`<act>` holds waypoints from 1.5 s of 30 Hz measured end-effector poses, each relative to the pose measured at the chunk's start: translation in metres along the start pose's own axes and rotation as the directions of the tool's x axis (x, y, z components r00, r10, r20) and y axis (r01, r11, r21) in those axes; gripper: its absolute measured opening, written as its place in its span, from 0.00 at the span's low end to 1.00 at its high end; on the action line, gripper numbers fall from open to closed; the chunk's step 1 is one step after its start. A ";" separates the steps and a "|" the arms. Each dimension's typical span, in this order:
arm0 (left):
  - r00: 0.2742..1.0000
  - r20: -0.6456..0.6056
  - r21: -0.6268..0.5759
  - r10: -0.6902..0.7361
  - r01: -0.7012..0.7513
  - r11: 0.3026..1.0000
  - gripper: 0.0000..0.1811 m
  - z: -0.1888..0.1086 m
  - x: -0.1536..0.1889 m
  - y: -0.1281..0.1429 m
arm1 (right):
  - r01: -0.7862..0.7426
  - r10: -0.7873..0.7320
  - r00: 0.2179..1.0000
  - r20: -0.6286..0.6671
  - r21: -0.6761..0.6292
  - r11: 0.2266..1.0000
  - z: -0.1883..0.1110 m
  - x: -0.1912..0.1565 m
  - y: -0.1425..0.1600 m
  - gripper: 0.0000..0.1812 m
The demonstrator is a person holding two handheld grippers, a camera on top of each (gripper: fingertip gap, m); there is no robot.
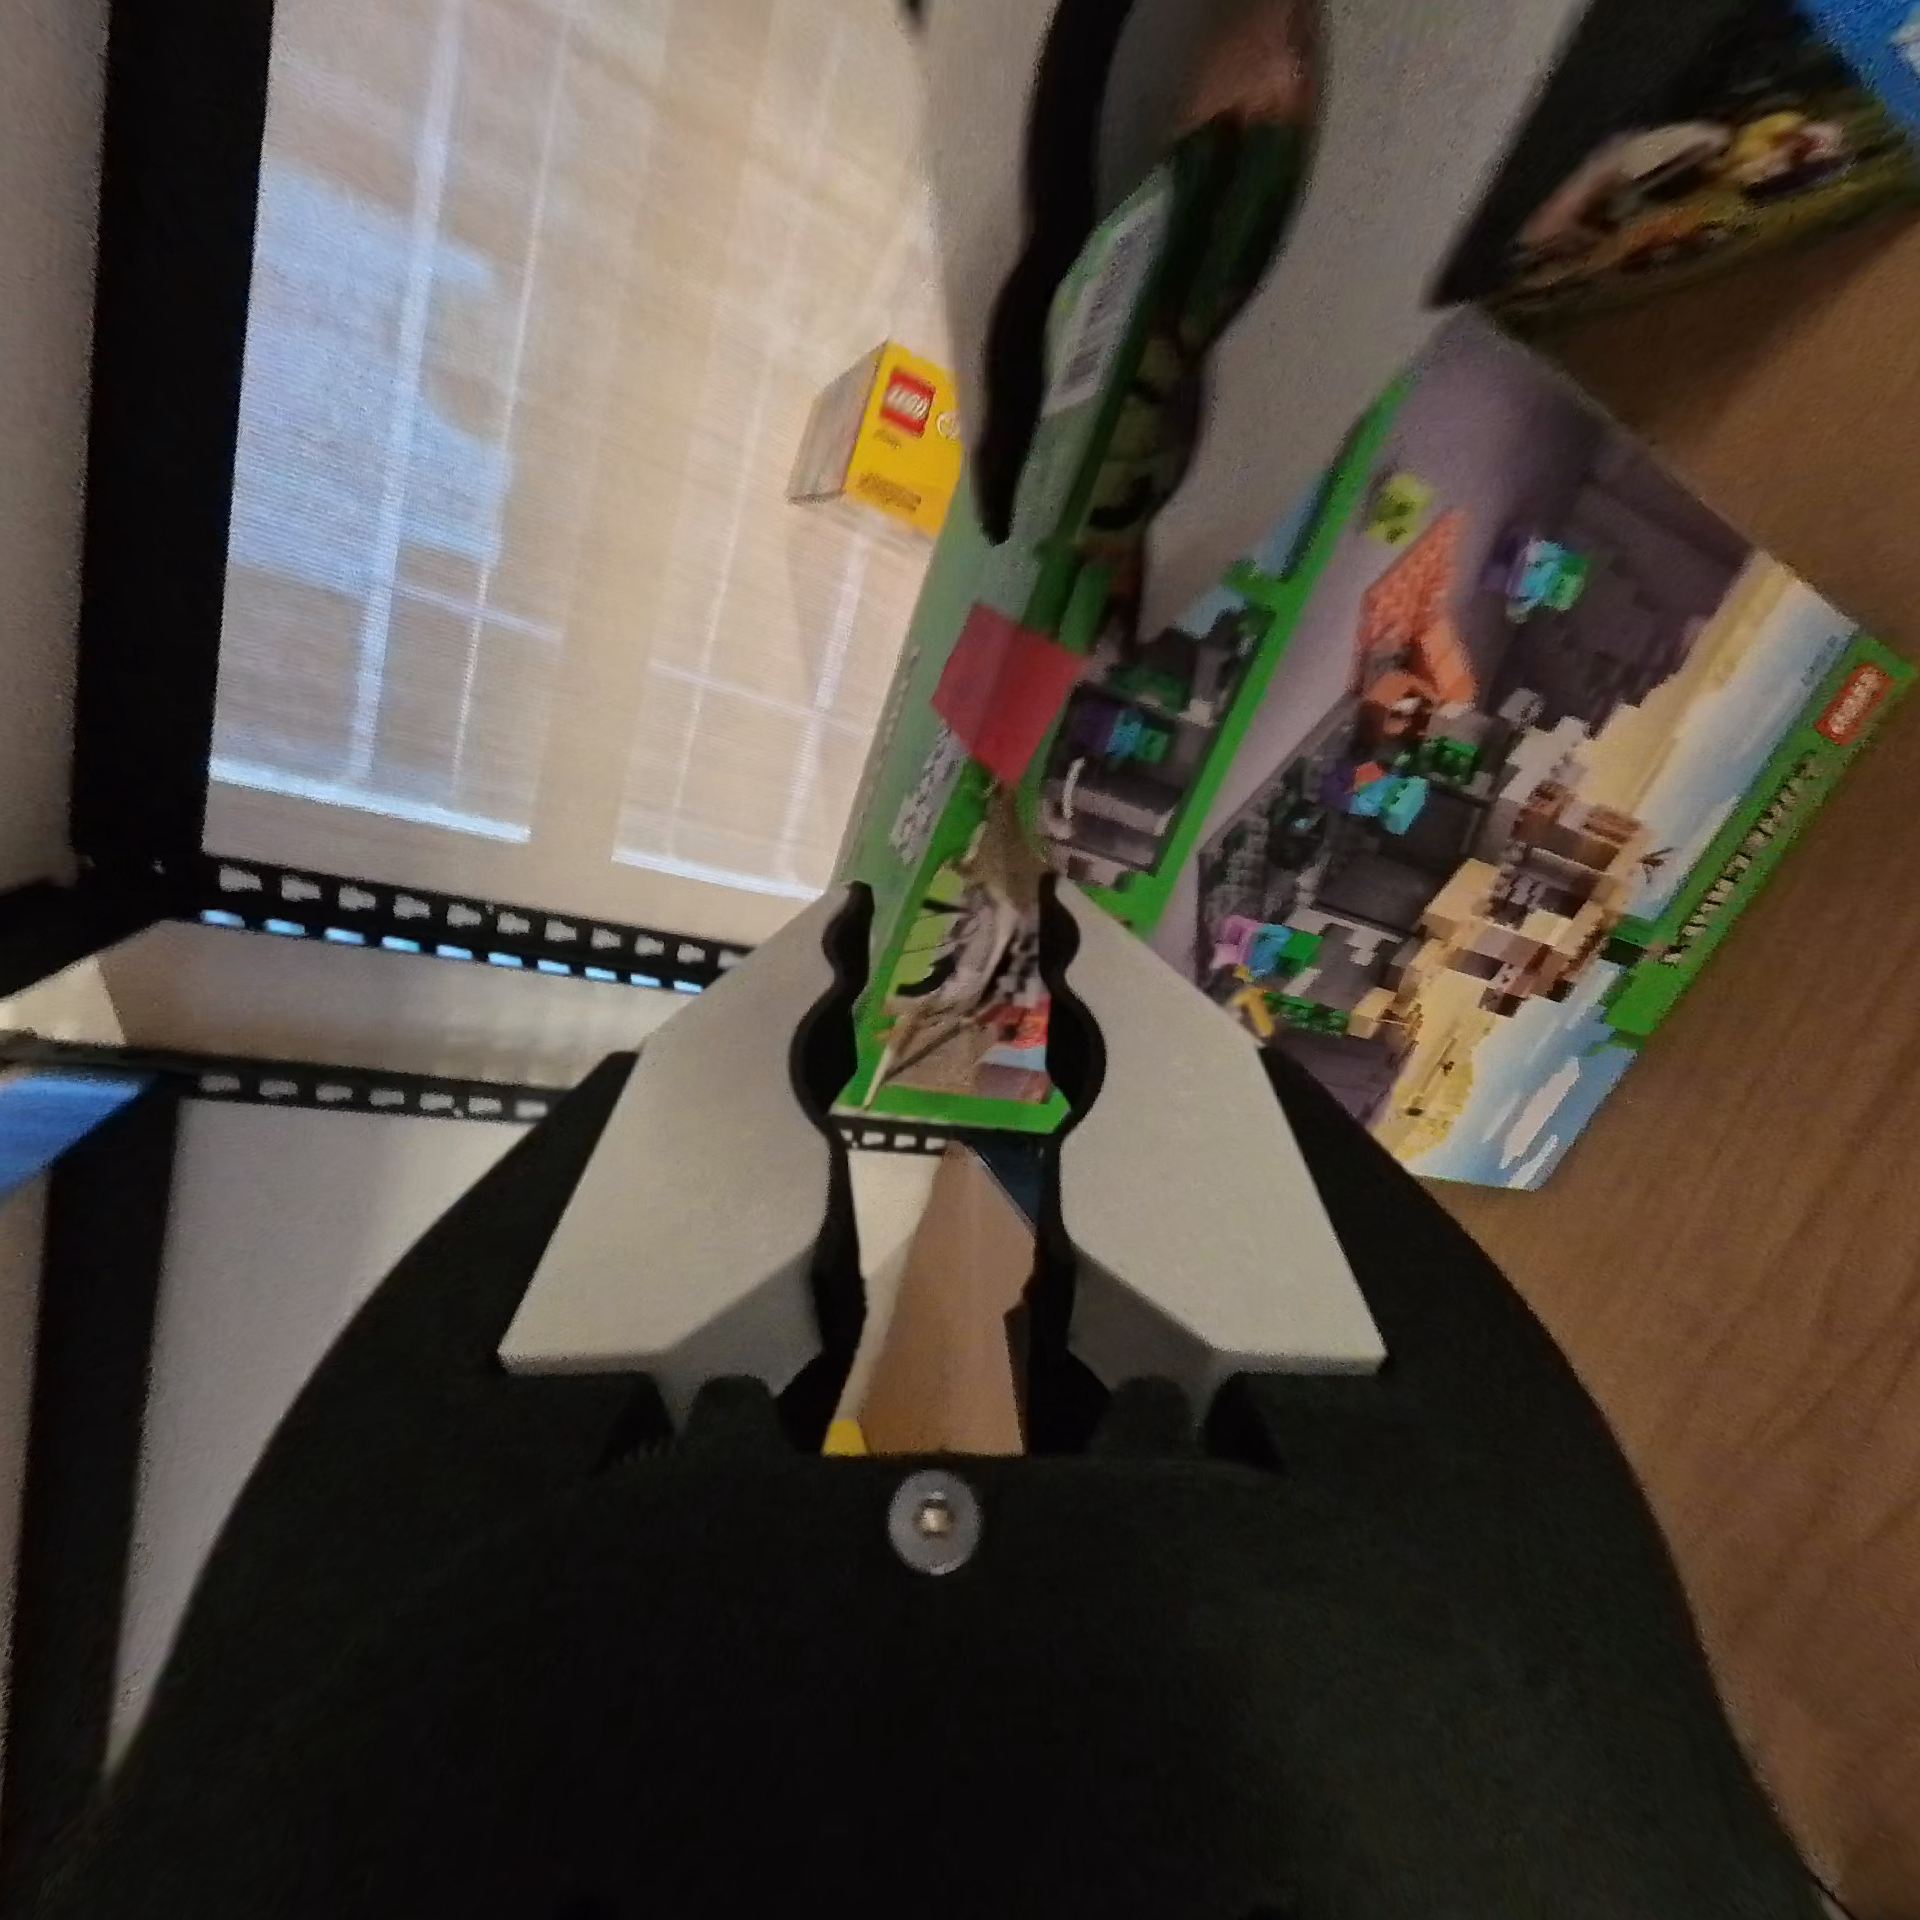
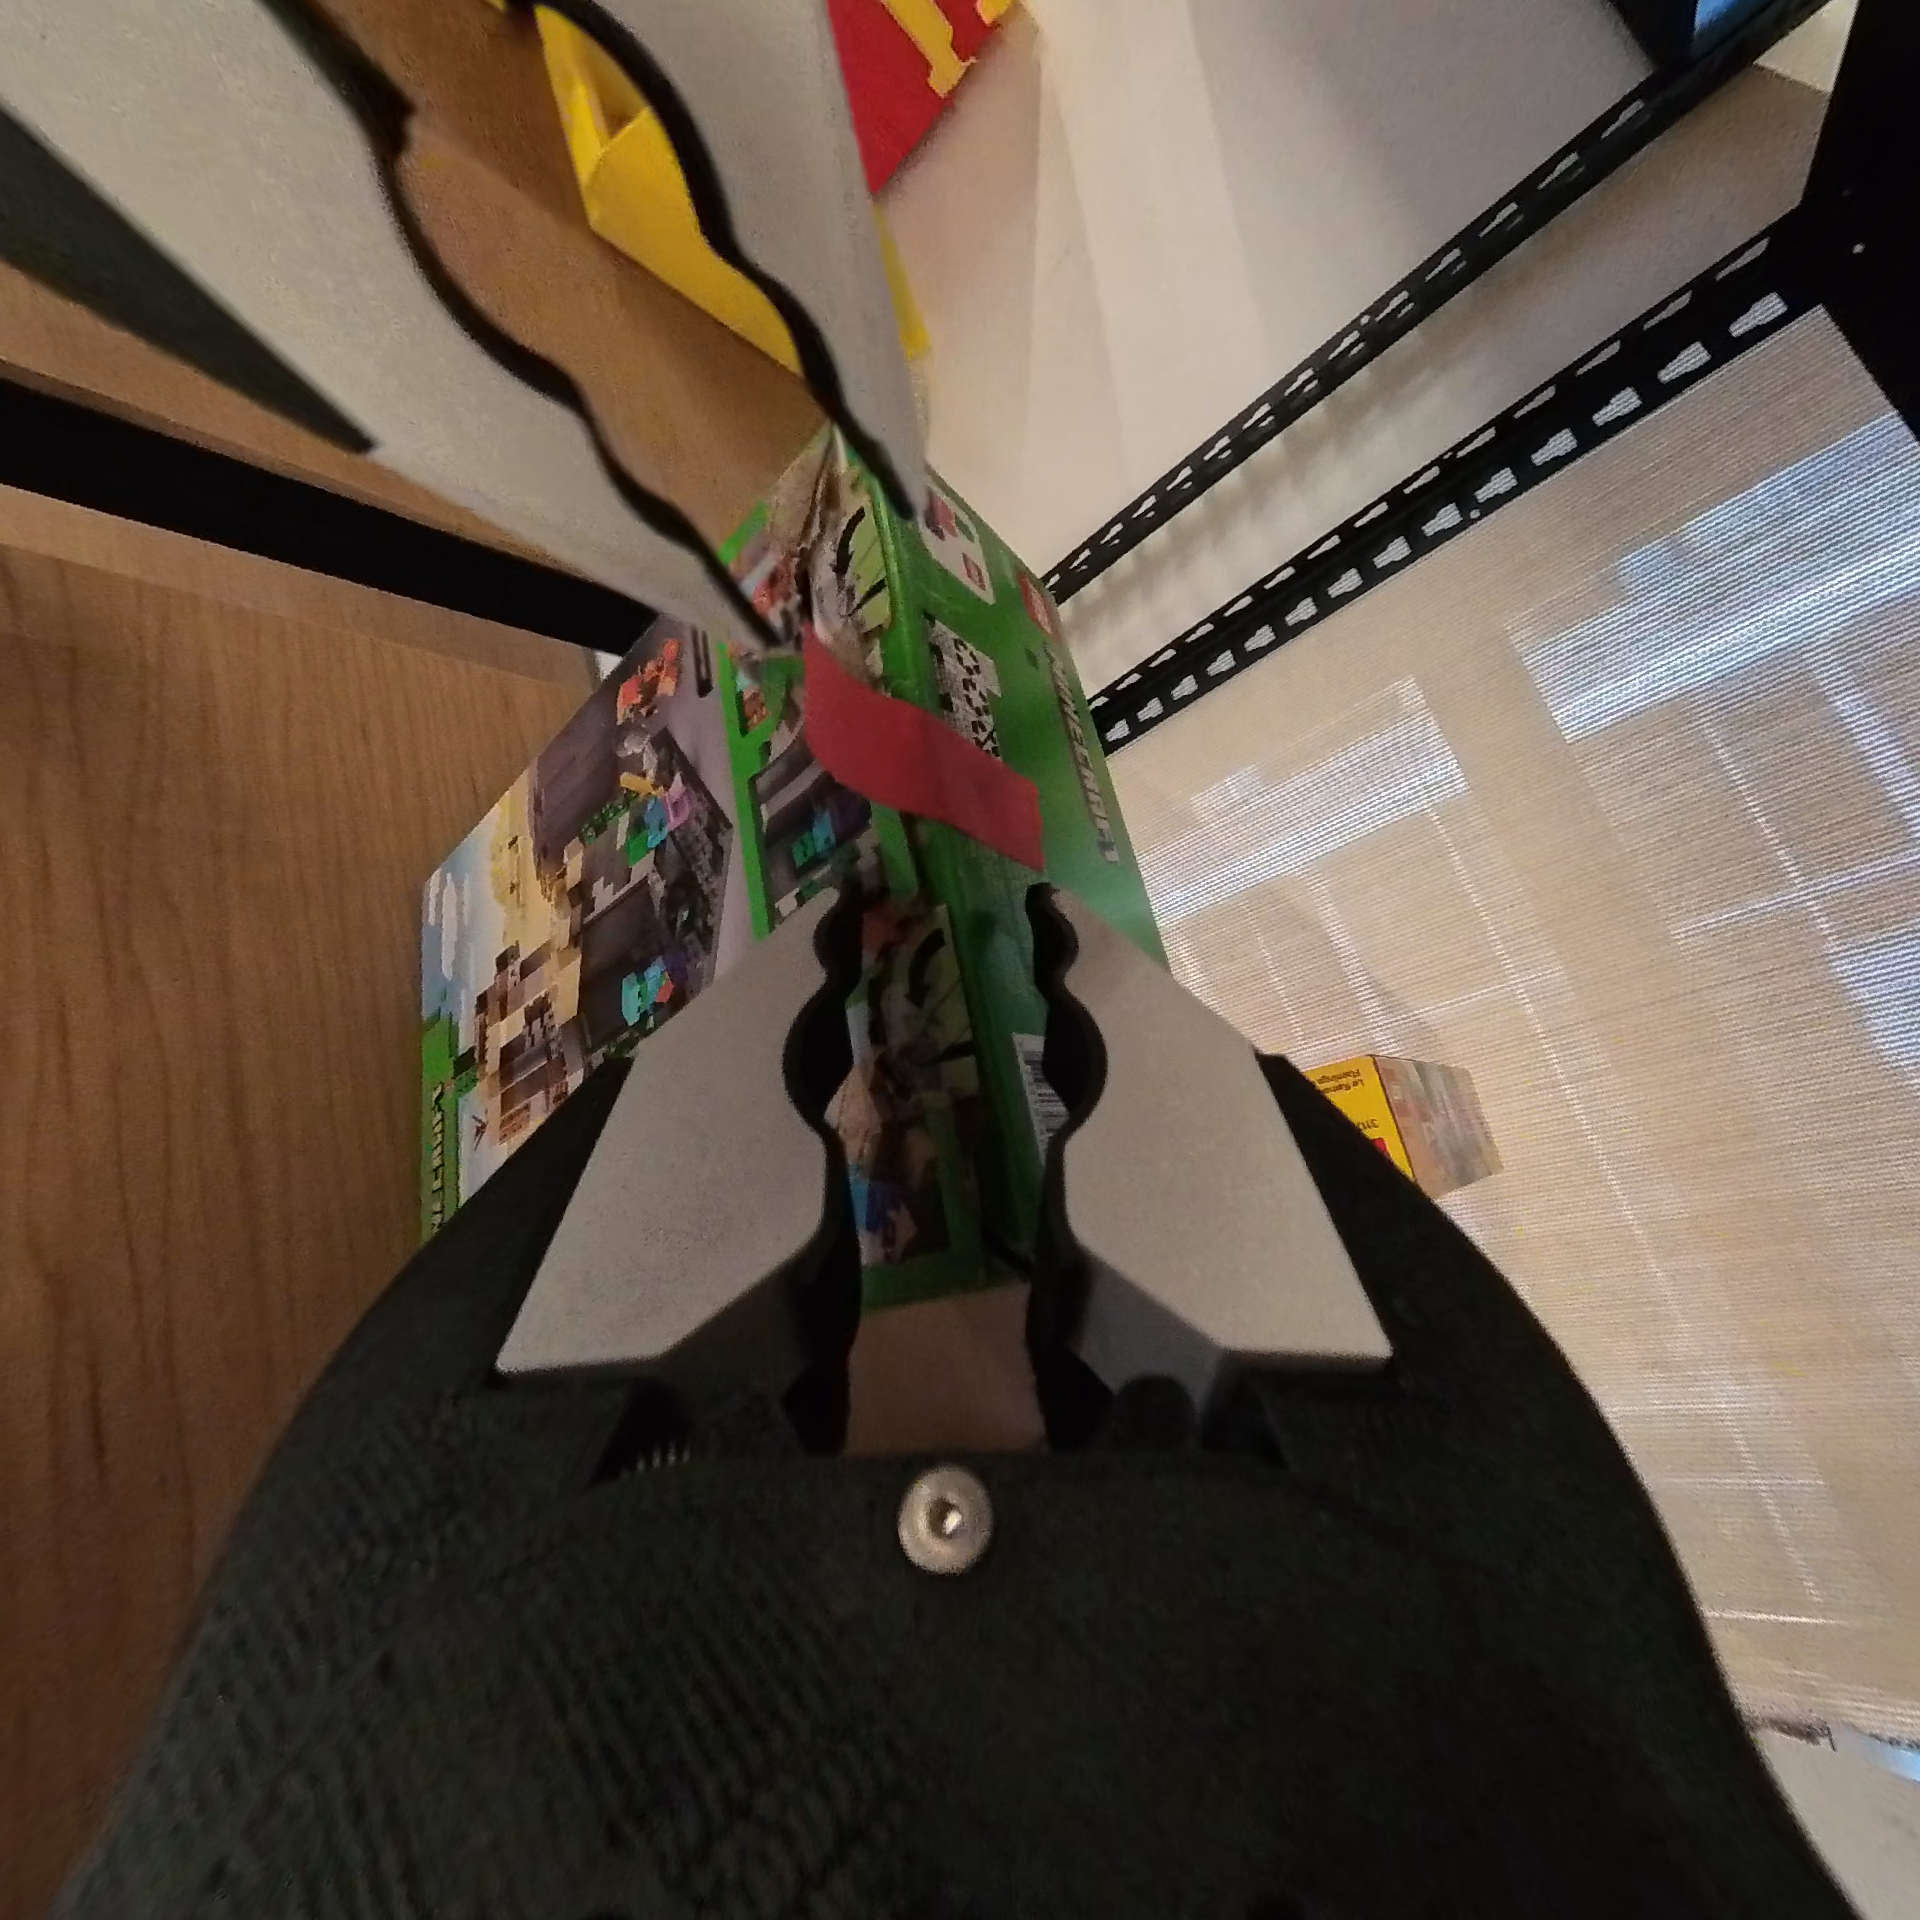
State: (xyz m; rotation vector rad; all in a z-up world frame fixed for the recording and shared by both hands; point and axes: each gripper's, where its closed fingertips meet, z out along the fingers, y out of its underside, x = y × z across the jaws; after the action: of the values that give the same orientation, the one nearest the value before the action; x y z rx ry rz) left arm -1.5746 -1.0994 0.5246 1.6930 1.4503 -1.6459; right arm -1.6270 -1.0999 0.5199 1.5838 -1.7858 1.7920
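A green toy box (image 1: 1507,831) with a picture front stands on edge on a wooden shelf (image 1: 1714,1403). A strip of red tape (image 1: 1003,696) runs over its narrow upper side. My left gripper (image 1: 951,904) is shut on the near end of that narrow side. The right gripper (image 1: 1081,520) shows blurred beyond it, clamped on the far end. In the right wrist view my right gripper (image 2: 940,914) is shut on the box (image 2: 623,883) from its own end, just short of the red tape (image 2: 925,769). The left gripper (image 2: 836,571) pinches the opposite end.
A small yellow box (image 1: 894,436) sits off to the side, also in the right wrist view (image 2: 1403,1122). A dark toy box (image 1: 1662,187) stands farther along the shelf. Black perforated shelf rails (image 2: 1351,540) frame a pale mesh screen (image 2: 1558,935). Yellow (image 2: 644,177) and red (image 2: 914,62) items lie beyond. My right fingertips sit around 6 cm from my left ones.
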 end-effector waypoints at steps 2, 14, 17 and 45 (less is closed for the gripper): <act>0.998 -0.007 0.042 0.055 -0.055 0.998 0.16 -0.007 0.008 -0.011 | 0.004 -0.004 1.000 0.010 -0.002 1.000 0.000 0.000 0.000 0.17; 0.974 -0.007 0.055 0.225 -0.224 0.973 0.06 0.005 0.014 -0.032 | 0.004 -0.004 1.000 0.027 -0.026 1.000 0.000 -0.002 0.003 0.17; 0.978 0.013 0.094 0.209 -0.209 0.973 0.00 0.001 0.011 -0.036 | -0.043 0.043 0.998 0.034 -0.012 0.999 0.000 -0.001 0.000 0.18; 0.995 0.029 0.085 0.101 -0.103 0.991 0.00 -0.002 0.012 -0.037 | 0.110 -0.109 0.994 0.004 -0.015 0.994 0.006 -0.007 -0.005 0.12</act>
State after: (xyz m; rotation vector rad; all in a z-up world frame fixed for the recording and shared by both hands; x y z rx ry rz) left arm -1.6075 -1.0780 0.5281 1.7557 1.2767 -1.6901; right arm -1.6173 -1.0994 0.5163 1.6459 -1.6751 1.7235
